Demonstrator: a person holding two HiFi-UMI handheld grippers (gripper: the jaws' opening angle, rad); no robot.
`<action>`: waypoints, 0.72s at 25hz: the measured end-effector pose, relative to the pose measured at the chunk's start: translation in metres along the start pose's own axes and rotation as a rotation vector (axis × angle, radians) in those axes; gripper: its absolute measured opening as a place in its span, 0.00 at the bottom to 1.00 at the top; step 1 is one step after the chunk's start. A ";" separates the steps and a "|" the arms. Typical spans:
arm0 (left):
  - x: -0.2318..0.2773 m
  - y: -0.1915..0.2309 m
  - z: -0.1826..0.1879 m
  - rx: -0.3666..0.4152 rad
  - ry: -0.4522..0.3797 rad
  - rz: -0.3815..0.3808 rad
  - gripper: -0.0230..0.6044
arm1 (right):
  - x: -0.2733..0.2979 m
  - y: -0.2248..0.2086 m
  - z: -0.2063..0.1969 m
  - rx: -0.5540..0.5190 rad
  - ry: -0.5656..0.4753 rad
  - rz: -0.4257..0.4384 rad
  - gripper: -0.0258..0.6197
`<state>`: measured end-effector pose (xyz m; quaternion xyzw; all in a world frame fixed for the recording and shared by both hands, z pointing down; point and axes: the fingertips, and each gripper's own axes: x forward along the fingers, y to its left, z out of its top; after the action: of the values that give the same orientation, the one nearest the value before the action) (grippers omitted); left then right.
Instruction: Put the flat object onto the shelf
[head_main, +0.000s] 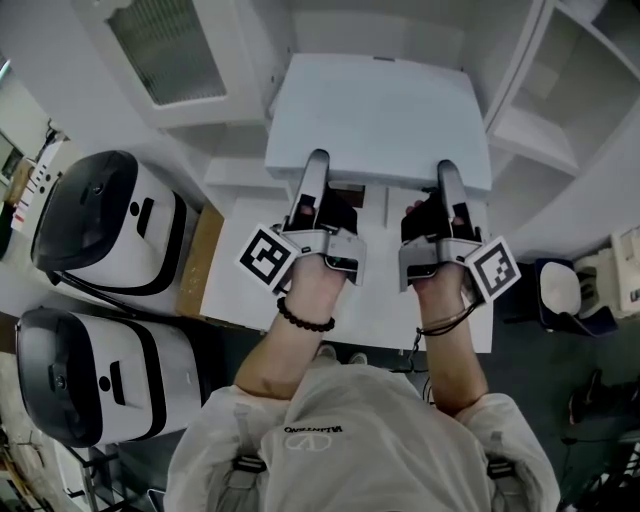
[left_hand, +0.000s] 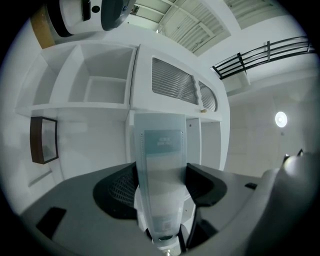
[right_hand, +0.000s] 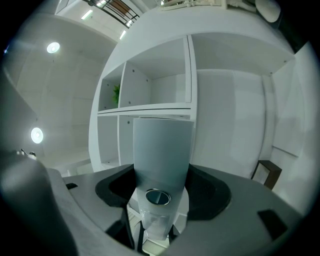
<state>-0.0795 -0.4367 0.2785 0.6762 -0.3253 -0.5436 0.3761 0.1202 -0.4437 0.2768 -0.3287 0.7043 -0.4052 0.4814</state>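
Observation:
The flat object is a large white board held level in front of me, above a white table. My left gripper is shut on the board's near edge at the left, and my right gripper is shut on the same edge at the right. In the left gripper view the jaws stand together and point at a white shelf unit. The right gripper also faces white shelf compartments. A broad grey surface fills the bottom of both gripper views.
Two white and black machines stand at the left. A brown frame leans low by the shelf. More white shelving is at the right, with a louvred panel above.

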 end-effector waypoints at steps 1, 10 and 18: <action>0.002 0.002 0.001 -0.003 0.000 0.005 0.49 | 0.002 -0.001 0.000 0.001 -0.001 -0.006 0.51; 0.026 0.012 0.007 0.000 0.006 0.022 0.49 | 0.025 -0.011 0.004 0.012 -0.004 -0.036 0.51; 0.047 0.019 0.015 0.004 0.007 0.023 0.49 | 0.046 -0.017 0.008 0.014 -0.010 -0.044 0.51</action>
<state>-0.0853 -0.4881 0.2700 0.6748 -0.3329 -0.5363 0.3822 0.1141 -0.4929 0.2709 -0.3427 0.6918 -0.4187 0.4782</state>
